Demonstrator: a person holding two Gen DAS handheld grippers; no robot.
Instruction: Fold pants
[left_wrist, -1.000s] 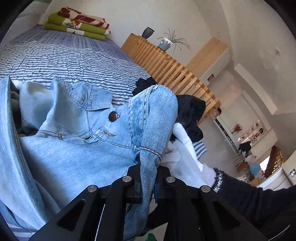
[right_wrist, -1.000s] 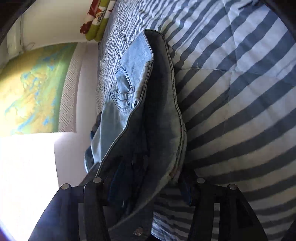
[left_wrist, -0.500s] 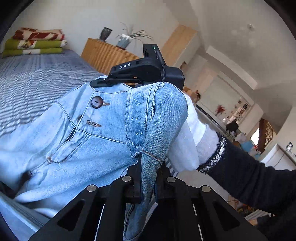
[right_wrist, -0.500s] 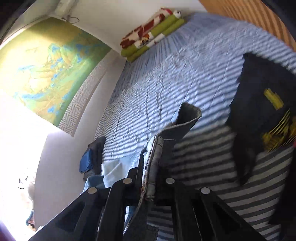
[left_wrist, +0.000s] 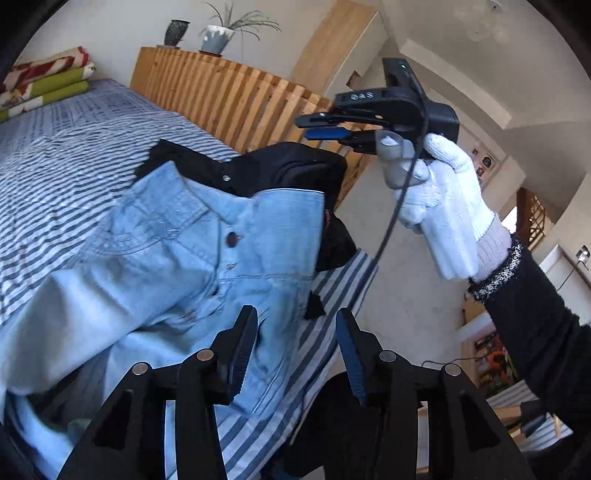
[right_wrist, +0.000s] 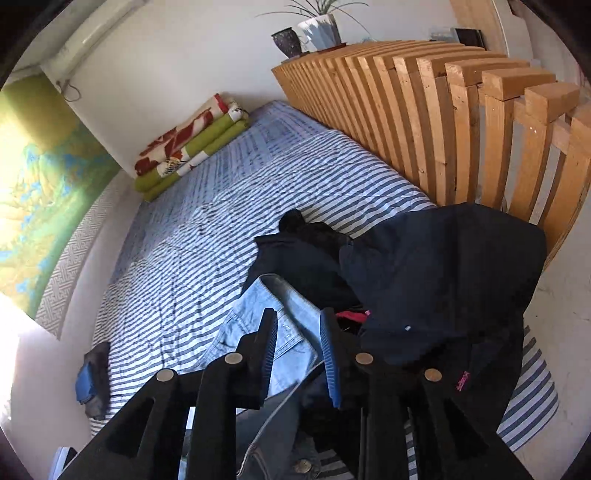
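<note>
Light blue jeans (left_wrist: 177, 266) lie rumpled on the striped bed (left_wrist: 74, 147), waistband and brown button facing up. My left gripper (left_wrist: 295, 354) hovers open just above their right edge, with nothing between its fingers. A white-gloved hand (left_wrist: 443, 206) holds the right gripper (left_wrist: 304, 127) up in the air beyond the jeans, its jaws apart. In the right wrist view the right gripper (right_wrist: 299, 347) stands open and empty above a corner of the jeans (right_wrist: 266, 325).
A black garment (left_wrist: 288, 166) (right_wrist: 443, 277) lies against the jeans' far side by the bed edge. A wooden slatted rail (right_wrist: 443, 110) runs along the bed. Folded blankets (right_wrist: 188, 147) sit at the far end. A small blue and dark item (right_wrist: 90, 376) lies at the left edge.
Both grippers have let go of the jeans' waistband and opened. The jeans have dropped onto the bed, and the right gripper has risen clear of them.
</note>
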